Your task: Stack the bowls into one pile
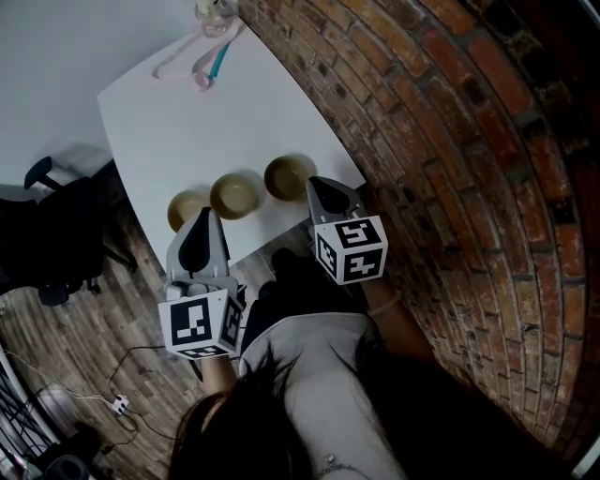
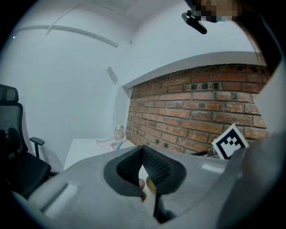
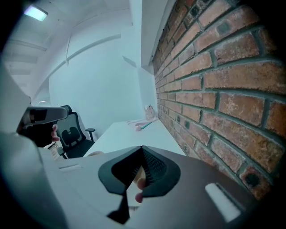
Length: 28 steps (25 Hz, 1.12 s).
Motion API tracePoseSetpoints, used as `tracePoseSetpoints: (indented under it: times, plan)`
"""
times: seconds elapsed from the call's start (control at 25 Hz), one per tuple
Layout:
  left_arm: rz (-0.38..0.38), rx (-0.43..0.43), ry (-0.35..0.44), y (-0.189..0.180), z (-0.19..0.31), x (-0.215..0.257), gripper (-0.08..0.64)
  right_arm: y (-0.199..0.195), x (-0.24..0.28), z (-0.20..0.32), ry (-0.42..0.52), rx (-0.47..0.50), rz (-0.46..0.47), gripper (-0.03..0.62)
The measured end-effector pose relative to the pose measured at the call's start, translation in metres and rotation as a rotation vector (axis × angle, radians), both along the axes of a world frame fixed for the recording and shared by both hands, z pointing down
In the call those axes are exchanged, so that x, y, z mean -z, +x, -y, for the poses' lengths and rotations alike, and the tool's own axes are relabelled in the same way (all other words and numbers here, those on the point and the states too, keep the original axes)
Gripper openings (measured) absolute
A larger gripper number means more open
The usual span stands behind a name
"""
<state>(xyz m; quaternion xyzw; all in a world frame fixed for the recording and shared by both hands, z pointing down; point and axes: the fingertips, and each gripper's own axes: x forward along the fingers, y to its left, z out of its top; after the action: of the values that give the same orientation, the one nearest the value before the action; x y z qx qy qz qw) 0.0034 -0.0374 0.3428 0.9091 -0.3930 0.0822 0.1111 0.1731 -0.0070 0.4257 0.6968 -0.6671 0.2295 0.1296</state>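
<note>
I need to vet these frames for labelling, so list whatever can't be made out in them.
1. Head view: the left hand-held gripper covers part of the left bowl.
2. Head view: the jar is cut off by the top edge; the pink items beside it are too small to identify.
3. Left gripper view: only a sliver of one bowl shows; the gripper's own body hides the rest.

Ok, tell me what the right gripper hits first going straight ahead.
Probably the right bowl: the right gripper points at its near rim, jaws shut. Height is unclear, so it might pass above.
</note>
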Motion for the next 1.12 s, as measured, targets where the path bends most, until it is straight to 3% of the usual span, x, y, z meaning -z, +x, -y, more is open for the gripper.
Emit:
tracePoseSetpoints:
  times: [1.12]
  plan:
    - [0.068, 0.027, -0.066, 0.032, 0.019, -0.03, 0.0, 0.044, -0.085, 0.024, -0.175, 0.015, 0.061, 0.04]
